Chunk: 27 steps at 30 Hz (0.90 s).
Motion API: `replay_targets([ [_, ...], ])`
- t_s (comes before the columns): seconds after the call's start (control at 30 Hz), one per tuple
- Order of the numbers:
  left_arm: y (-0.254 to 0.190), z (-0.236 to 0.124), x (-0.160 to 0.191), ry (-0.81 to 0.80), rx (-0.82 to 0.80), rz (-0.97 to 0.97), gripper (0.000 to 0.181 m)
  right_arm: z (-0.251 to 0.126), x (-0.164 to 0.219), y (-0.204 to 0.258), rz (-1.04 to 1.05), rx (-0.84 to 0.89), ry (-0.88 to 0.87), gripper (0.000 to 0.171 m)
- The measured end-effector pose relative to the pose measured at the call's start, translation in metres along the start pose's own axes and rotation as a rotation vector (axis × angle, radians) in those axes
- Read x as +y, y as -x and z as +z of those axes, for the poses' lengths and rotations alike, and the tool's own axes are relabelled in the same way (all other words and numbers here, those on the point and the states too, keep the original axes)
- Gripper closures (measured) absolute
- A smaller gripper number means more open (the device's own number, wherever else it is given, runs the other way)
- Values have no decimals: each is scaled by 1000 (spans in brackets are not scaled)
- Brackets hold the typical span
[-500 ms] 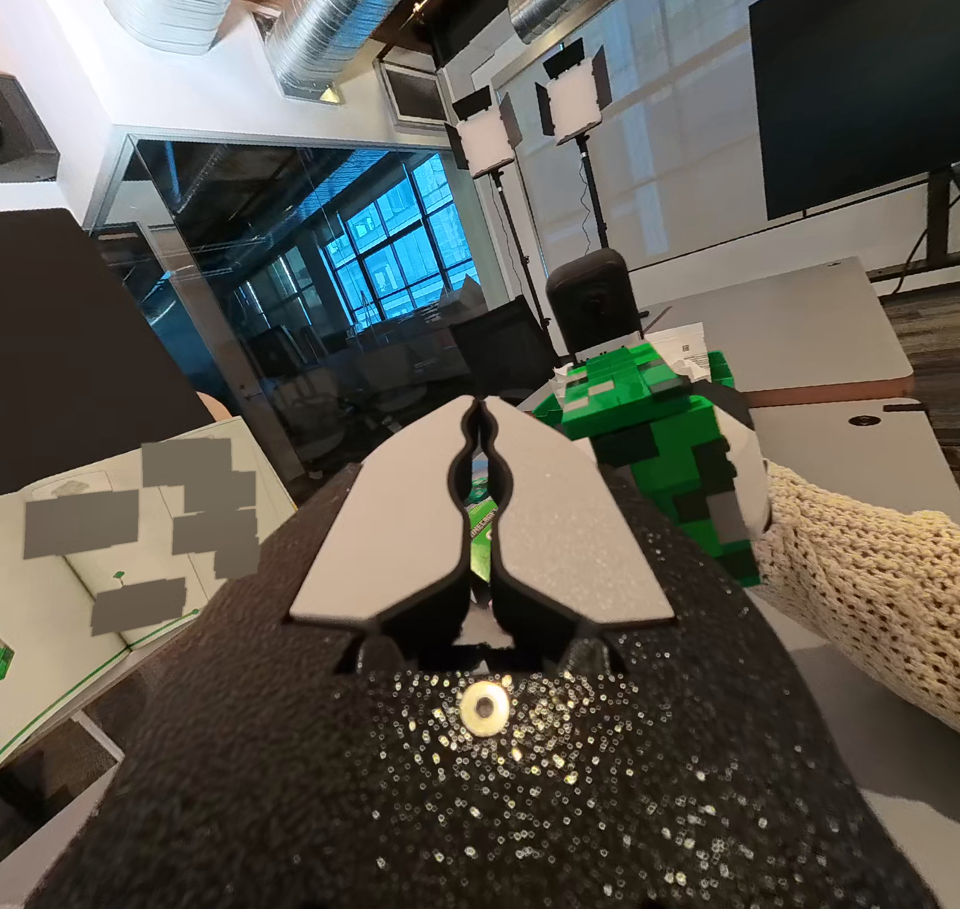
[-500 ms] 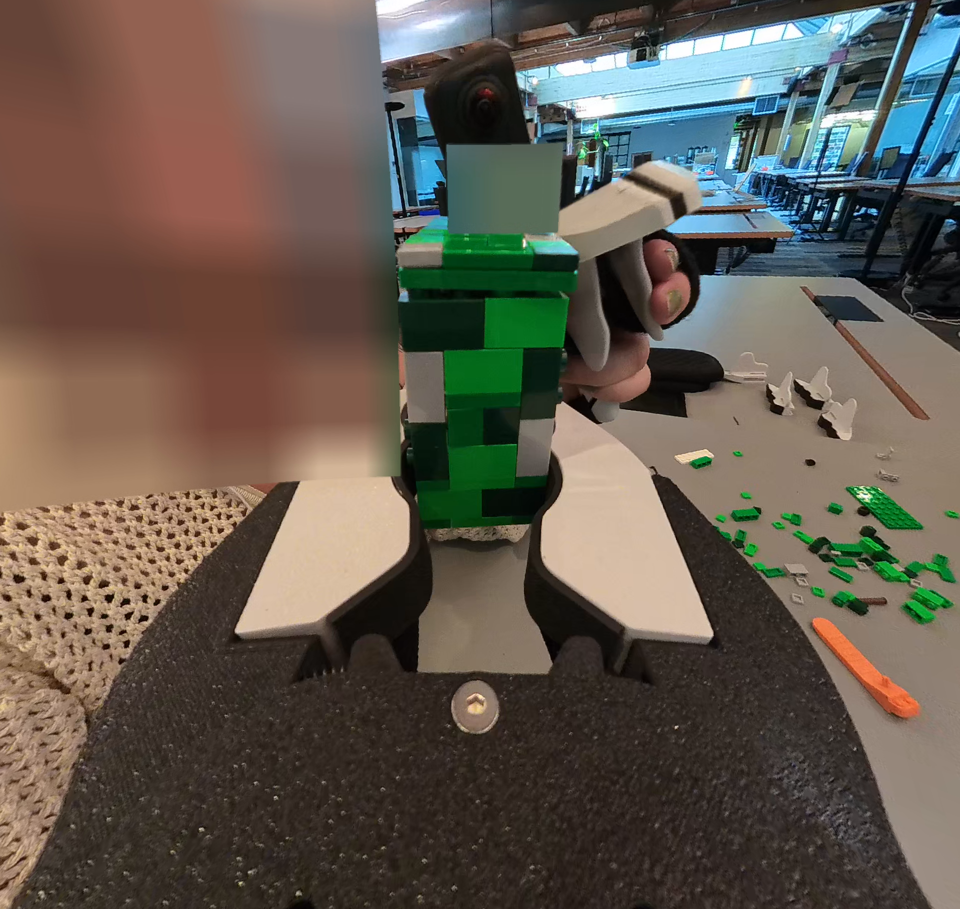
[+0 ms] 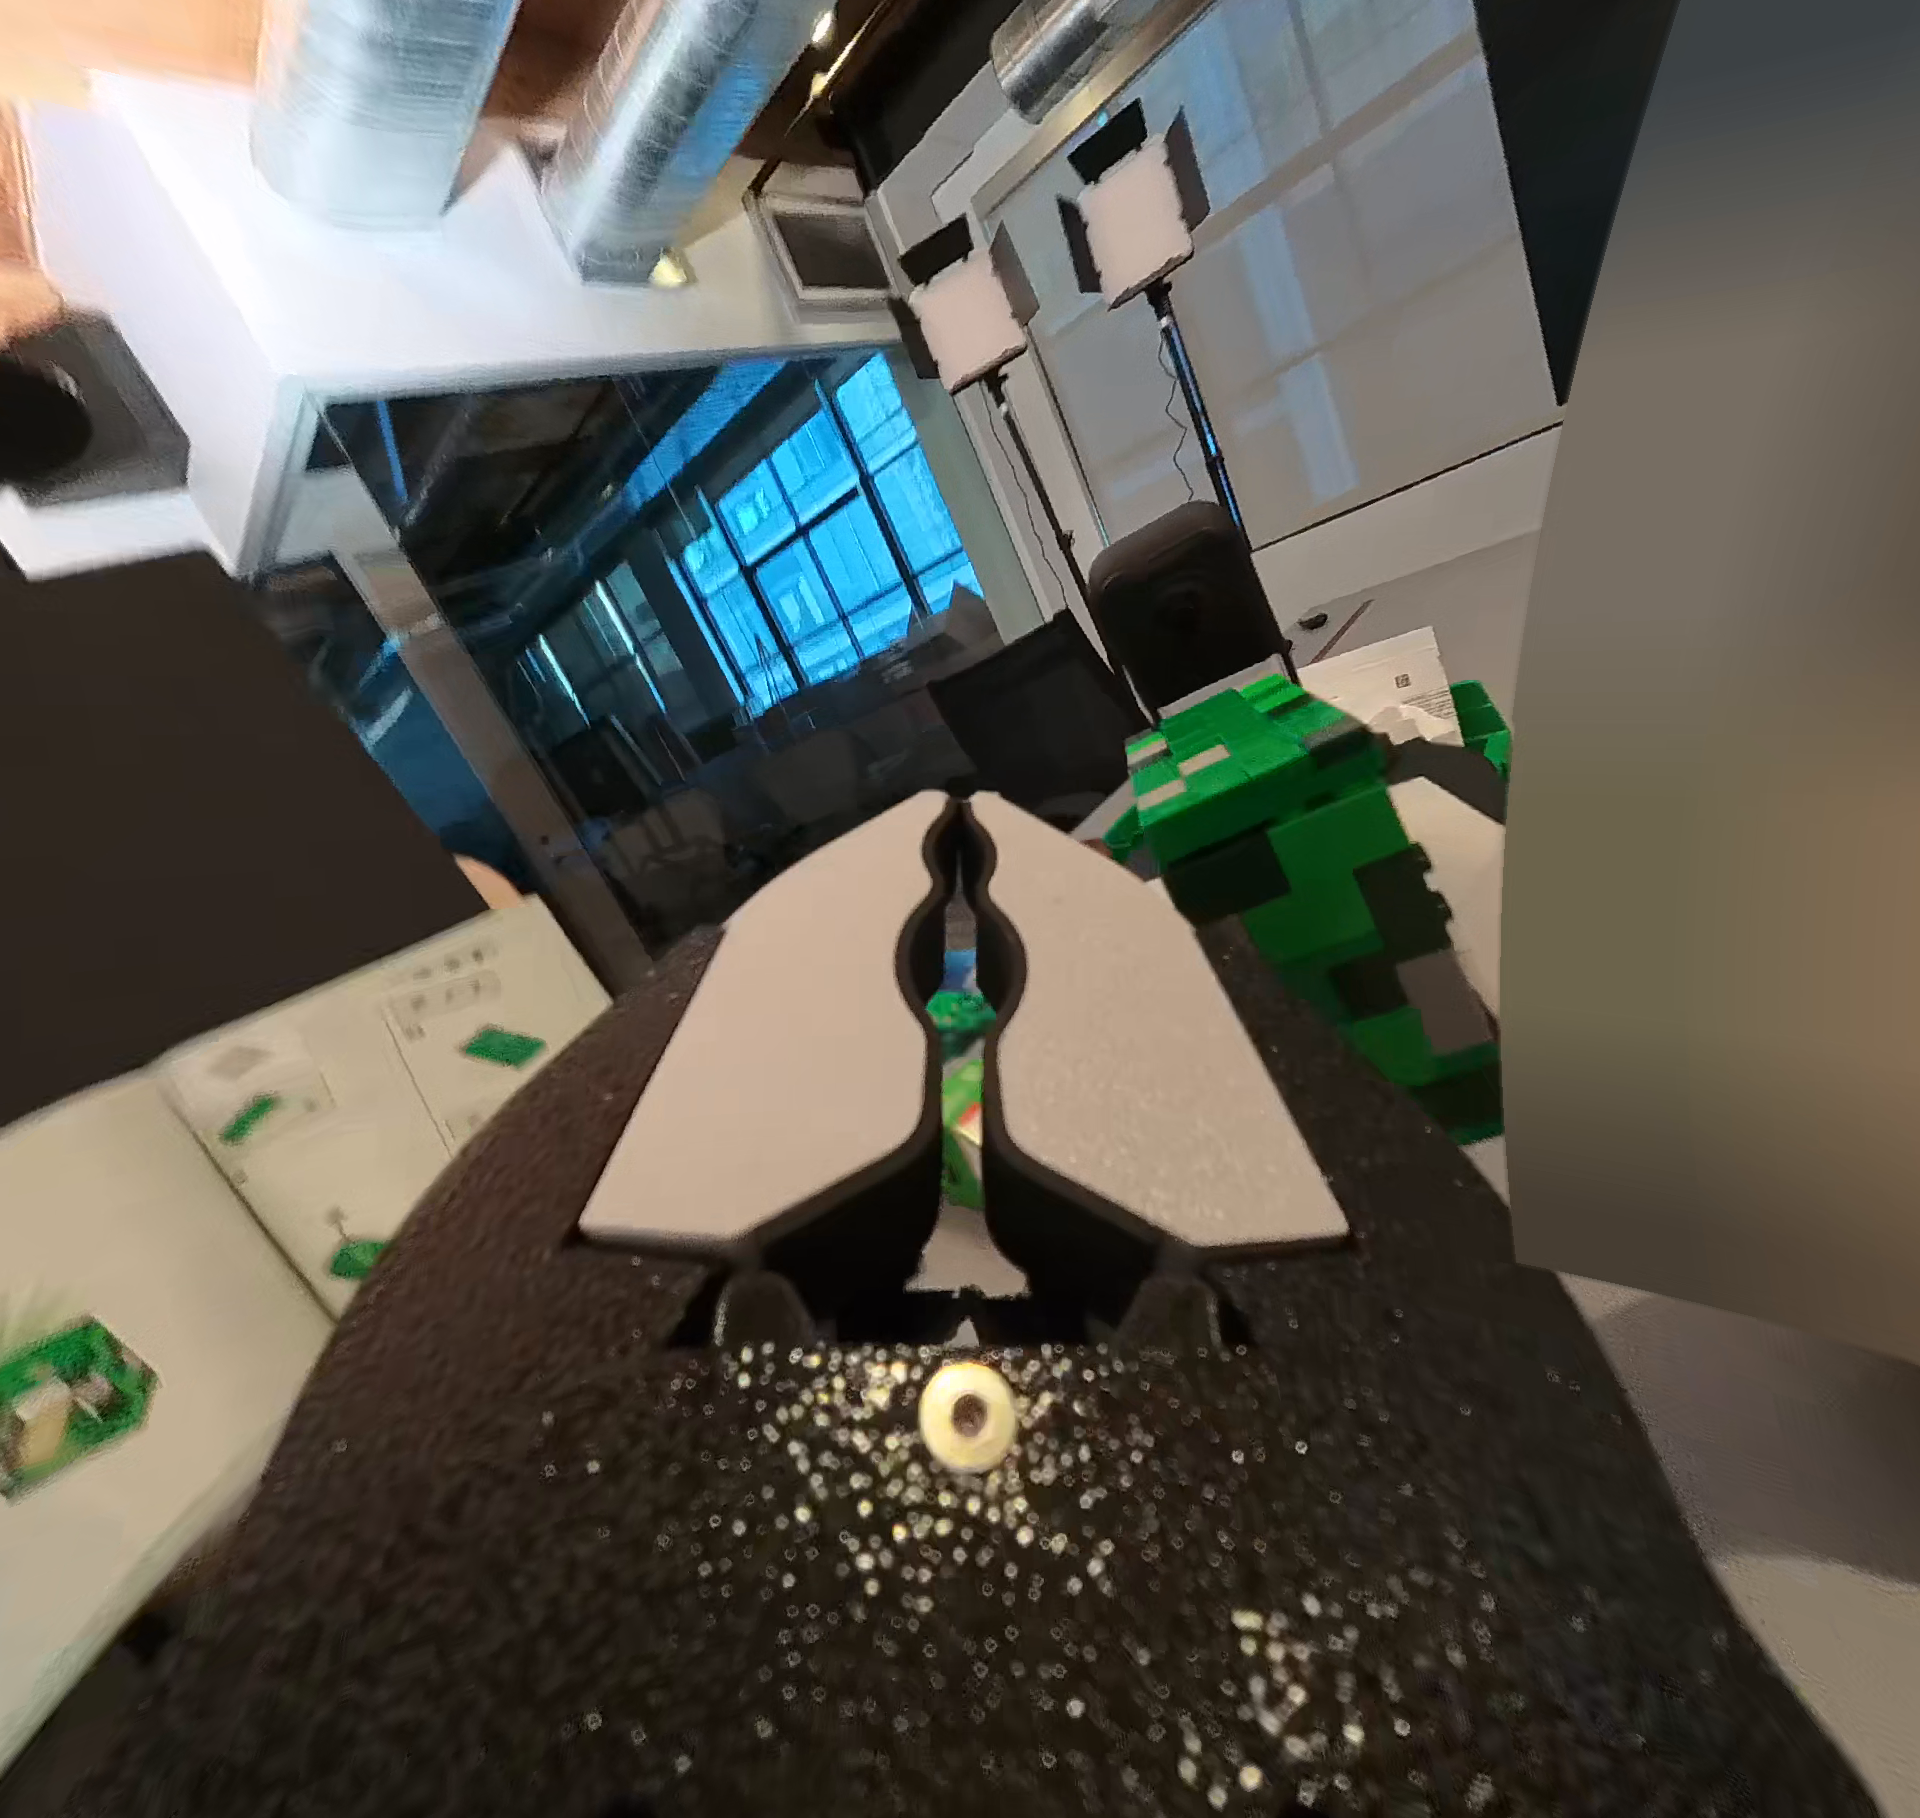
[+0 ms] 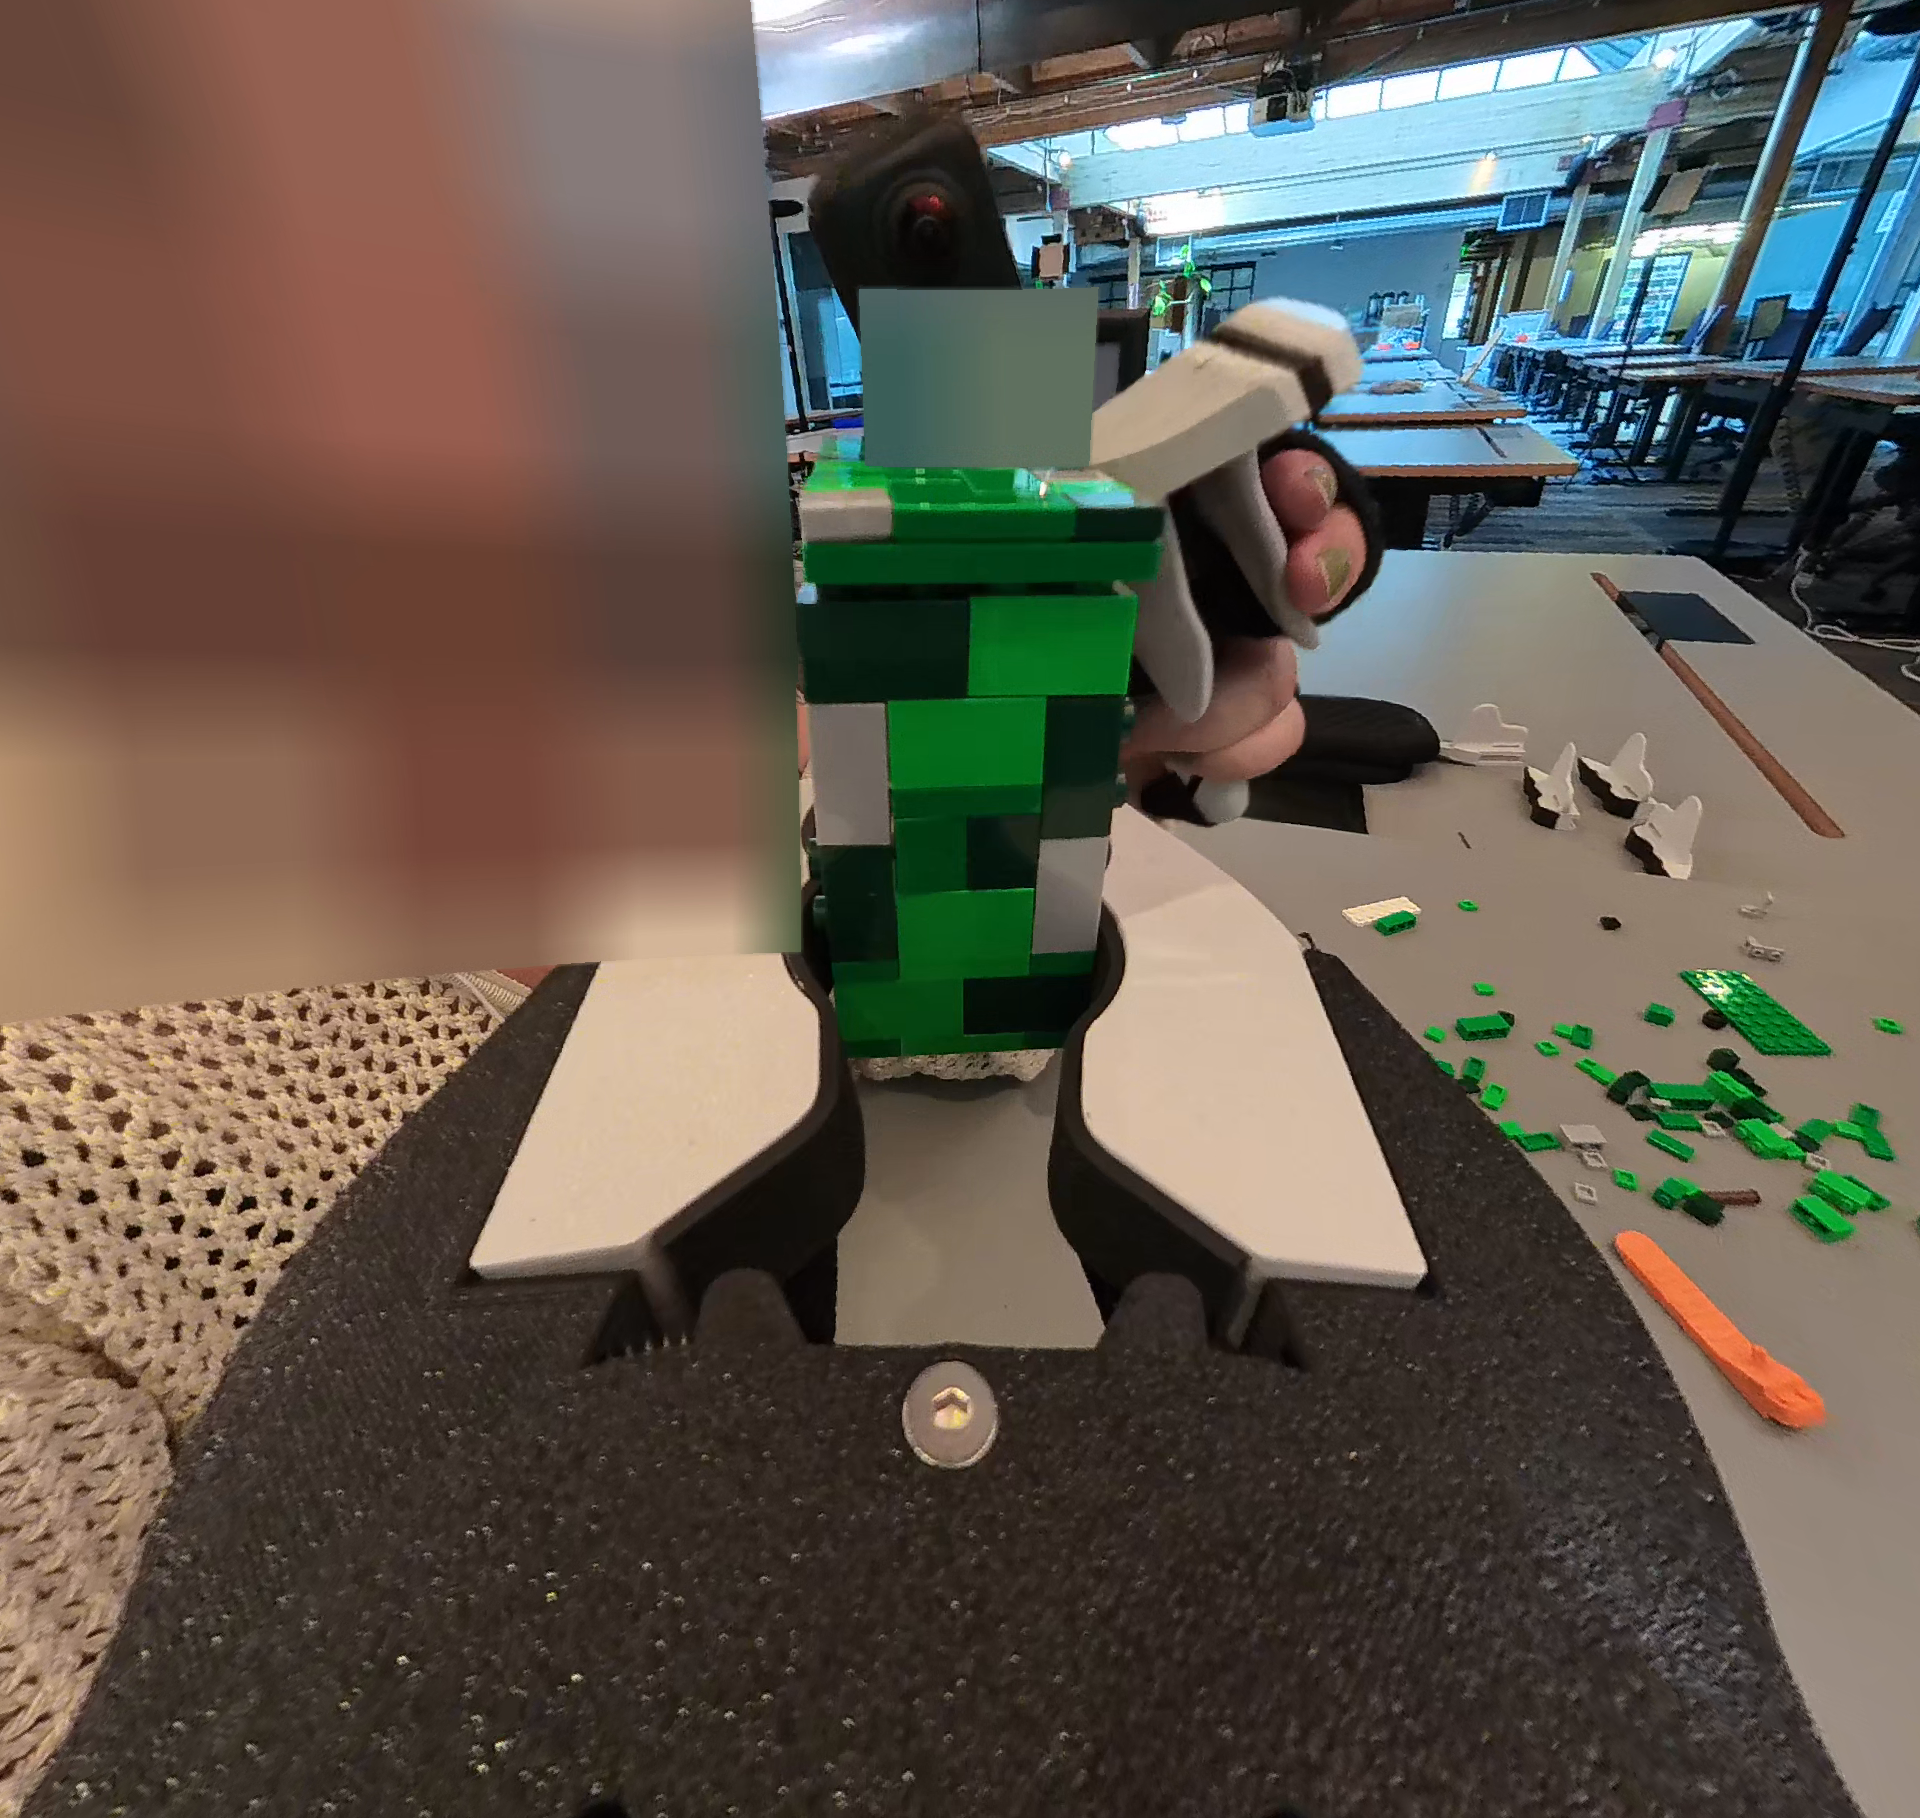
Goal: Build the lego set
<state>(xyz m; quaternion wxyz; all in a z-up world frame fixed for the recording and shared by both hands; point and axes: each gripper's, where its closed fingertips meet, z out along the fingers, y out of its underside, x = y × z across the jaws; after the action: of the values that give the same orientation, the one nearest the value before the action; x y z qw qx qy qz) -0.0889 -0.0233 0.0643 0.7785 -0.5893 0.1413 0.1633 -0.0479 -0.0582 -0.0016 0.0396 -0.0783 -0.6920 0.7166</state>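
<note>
A tall green, dark green and grey lego tower (image 4: 966, 781) stands upright between my right gripper's (image 4: 961, 979) fingers, which are shut on its lower part. The tower also shows in the left wrist view (image 3: 1320, 885), to the right of my left gripper (image 3: 958, 812). My left gripper is shut with nothing visible between its tips. In the right wrist view the left gripper (image 4: 1278, 360) is held by a hand just right of the tower's top, its tips pointing up and away.
Loose green lego pieces (image 4: 1714, 1114), a green plate (image 4: 1756, 1015) and an orange brick separator (image 4: 1714, 1332) lie on the grey table (image 4: 1507, 646) at the right. An open instruction booklet (image 3: 312, 1124) lies at the left. A knitted sleeve (image 4: 208, 1145) is near the right gripper.
My left gripper has shifted and tilted a little, so the tower sits farther right in its view. The right gripper still holds the tower the same way.
</note>
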Motion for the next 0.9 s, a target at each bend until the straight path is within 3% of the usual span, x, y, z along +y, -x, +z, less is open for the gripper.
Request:
replay_targets([
  [0.03,0,-2,-4,-31,16,50,181,-1,-1,0,-2,5,-2,130],
  [0.07,-2,-5,-8,-76,41,128,181,-2,-1,-1,-3,12,-3,130],
  [0.13,-7,-15,-13,-180,76,353,152,-5,-4,-1,-8,18,-12,130],
  [0.23,-17,-26,-1,-216,117,671,125,-10,-10,0,-12,40,-31,130],
  [0.43,-39,-30,2,-203,209,743,92,-14,-11,0,-26,66,-23,129],
  [0.63,-51,-26,7,-119,131,982,87,-10,-2,-7,-17,89,24,129],
  [0.9,-50,-25,18,-65,147,1053,93,1,11,-12,9,79,76,130],
])
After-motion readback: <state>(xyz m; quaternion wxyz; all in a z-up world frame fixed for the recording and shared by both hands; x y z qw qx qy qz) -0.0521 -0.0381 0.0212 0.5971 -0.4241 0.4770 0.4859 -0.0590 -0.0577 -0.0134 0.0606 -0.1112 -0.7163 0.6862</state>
